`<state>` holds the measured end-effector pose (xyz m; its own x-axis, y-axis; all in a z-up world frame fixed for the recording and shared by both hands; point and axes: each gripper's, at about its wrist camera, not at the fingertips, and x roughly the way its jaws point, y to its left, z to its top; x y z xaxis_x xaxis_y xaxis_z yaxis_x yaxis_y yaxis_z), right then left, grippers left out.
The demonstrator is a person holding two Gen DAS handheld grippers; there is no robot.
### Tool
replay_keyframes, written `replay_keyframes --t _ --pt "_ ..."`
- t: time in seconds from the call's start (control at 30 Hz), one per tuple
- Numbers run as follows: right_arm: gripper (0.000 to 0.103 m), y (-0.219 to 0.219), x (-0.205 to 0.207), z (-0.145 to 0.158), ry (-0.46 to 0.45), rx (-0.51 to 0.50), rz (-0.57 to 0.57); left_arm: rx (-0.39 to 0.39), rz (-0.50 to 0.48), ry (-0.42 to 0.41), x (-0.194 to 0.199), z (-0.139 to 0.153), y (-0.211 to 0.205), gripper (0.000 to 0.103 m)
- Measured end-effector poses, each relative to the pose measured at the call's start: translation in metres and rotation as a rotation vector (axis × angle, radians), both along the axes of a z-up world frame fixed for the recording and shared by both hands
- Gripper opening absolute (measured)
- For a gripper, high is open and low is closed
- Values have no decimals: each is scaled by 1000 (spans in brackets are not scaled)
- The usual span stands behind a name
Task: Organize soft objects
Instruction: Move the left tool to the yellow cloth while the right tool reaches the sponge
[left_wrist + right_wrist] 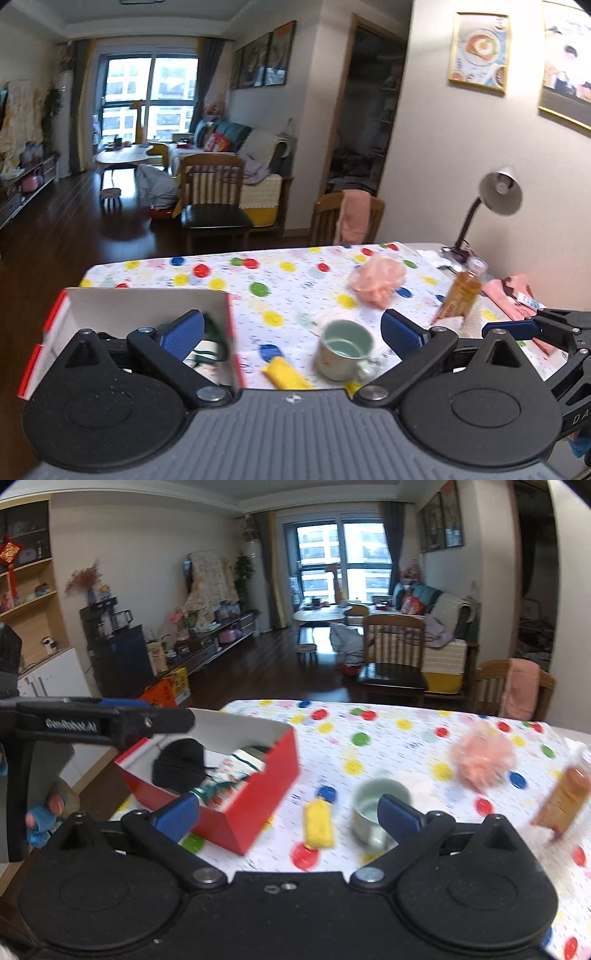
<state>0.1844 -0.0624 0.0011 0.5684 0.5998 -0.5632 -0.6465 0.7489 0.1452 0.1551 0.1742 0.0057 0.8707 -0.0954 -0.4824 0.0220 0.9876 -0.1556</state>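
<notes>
The red box [236,786] is sitting at the near left corner of the table [406,738], open at the top, and soft things are already lying inside it: a black knitted hat [181,762] against the far wall and a bundle of white and green cloth [236,771] beside it. That looks like the collecting place for this tidy-up.

Still waiting out on the spotted tablecloth [280,280] are the pink puffy sponge [376,278], lying toward the far right, and a yellow sponge [318,825] lying just right of the box. Near the yellow sponge a green mug [376,812] is standing upright, and further right a bottle of amber drink [460,291] is standing beside a pink cloth [509,295] at the table's right edge. The mug and bottle are hard things, so I judge they are being left where they are.

The left gripper [291,332] is hovering over the near edge with its jaws spread wide and nothing between them, one blue pad above the box and the other to the right of the mug. The right gripper [288,812] is likewise standing wide open and empty, its pads flanking the yellow sponge and the mug. Both are pointing down at a slant, probably so the person can pick the next target; the yellow sponge seems the easiest reach.

A desk lamp [498,192] is leaning over the far right corner, and wooden chairs [391,657] are standing beyond the table.
</notes>
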Motion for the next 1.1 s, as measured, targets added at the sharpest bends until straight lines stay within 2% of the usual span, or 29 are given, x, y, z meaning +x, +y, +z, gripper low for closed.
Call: replay_keyframes --t 0.17,0.33,0.47,0.77,0.97,1.1 --pt "103 -33 -7 -16 8 0 -45 5 -47 11 2 -10 -35 103" --pt "103 -64 -16 -40 22 -38 -79 49 -25 22 1 -22 -66 103" --pt "103 -83 -18 -60 74 -58 -122 113 47 17 5 -38 -87 103" --pt "103 -87 -13 -99 173 -93 -212 80 152 110 34 -82 -107 103" --pt "103 -78 -7 -116 210 -143 -232 98 243 147 54 -107 -113 103" --pt "102 -71 0 -129 274 -159 -258 118 312 187 71 -122 -114 103"
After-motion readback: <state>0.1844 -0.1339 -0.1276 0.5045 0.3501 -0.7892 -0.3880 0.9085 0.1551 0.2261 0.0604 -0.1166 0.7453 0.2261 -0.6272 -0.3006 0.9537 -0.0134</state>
